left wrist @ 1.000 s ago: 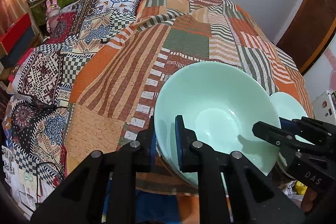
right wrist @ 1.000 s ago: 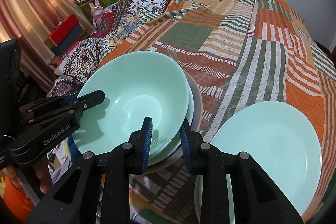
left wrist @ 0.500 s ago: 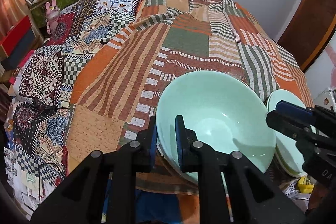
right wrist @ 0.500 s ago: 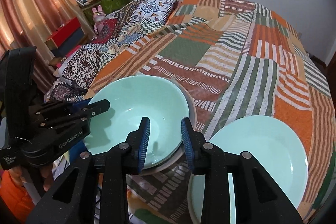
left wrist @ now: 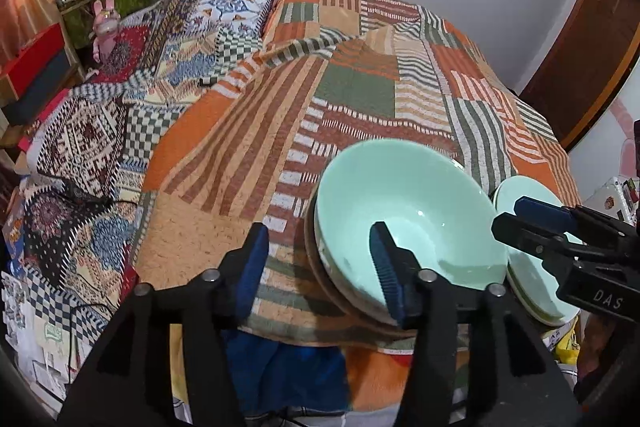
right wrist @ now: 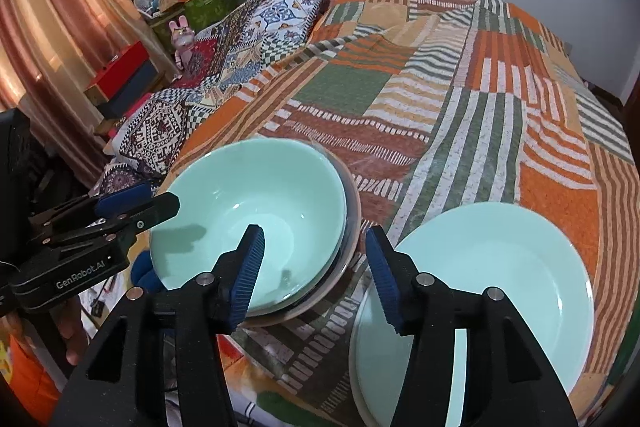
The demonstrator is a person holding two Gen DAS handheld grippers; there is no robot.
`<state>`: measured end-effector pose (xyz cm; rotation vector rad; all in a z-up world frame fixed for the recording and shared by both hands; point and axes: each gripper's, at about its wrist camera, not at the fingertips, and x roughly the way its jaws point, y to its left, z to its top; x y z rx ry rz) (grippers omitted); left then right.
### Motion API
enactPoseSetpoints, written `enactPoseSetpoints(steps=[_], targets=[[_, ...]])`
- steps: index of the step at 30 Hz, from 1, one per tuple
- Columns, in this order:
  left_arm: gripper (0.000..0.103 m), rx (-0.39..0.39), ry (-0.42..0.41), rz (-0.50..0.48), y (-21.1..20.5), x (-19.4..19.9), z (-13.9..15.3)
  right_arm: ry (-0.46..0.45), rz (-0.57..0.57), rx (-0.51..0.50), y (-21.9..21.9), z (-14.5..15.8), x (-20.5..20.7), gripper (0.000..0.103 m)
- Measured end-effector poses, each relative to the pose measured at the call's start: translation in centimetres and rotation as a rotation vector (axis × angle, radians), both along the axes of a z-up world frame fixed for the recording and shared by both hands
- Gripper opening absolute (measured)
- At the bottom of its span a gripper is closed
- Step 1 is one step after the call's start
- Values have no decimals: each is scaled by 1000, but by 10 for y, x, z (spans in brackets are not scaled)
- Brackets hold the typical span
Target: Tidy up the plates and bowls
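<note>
A mint-green bowl (left wrist: 416, 203) (right wrist: 256, 199) sits nested on a stack of other bowls at the bed's near edge. My left gripper (left wrist: 318, 267) is opening; the stack's near left rim lies between its jaws, with no pad pressing on it. My right gripper (right wrist: 314, 271) is opening too, one finger (right wrist: 250, 267) inside the bowl and the other outside the rim, not gripping. A stack of mint-green plates (right wrist: 492, 267) (left wrist: 532, 279) lies to the bowls' right. Each gripper shows in the other's view: the right gripper (left wrist: 506, 217) and the left gripper (right wrist: 160, 199).
A striped patchwork quilt (left wrist: 360, 87) covers the bed, with patterned pillows (left wrist: 100, 131) on its left. Shelves with boxes and toys (right wrist: 160, 11) and a curtain stand at the left. A wooden door (left wrist: 592, 39) is at the right. A hand (right wrist: 72, 343) holds the left gripper.
Both grippers were shut on the top bowl's rim; both have let go and their jaws have spread. The bowl came down onto the stack.
</note>
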<state>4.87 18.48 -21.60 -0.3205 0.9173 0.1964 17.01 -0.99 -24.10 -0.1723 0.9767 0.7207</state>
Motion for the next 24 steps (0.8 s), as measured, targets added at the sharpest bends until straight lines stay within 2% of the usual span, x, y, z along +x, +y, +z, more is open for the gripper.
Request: enactPoseSetpoints(steps=[7,18,24], targets=[[58,-65,22,-8,4,2,-16,75,-1,10,2,-14,6,50],[58,-111,43,-24,5,14,-33,108,-6,32,7,-23,16,52],[43,-169,32,-12,15,17,-39,111,-5,15,12,-30,19,50]])
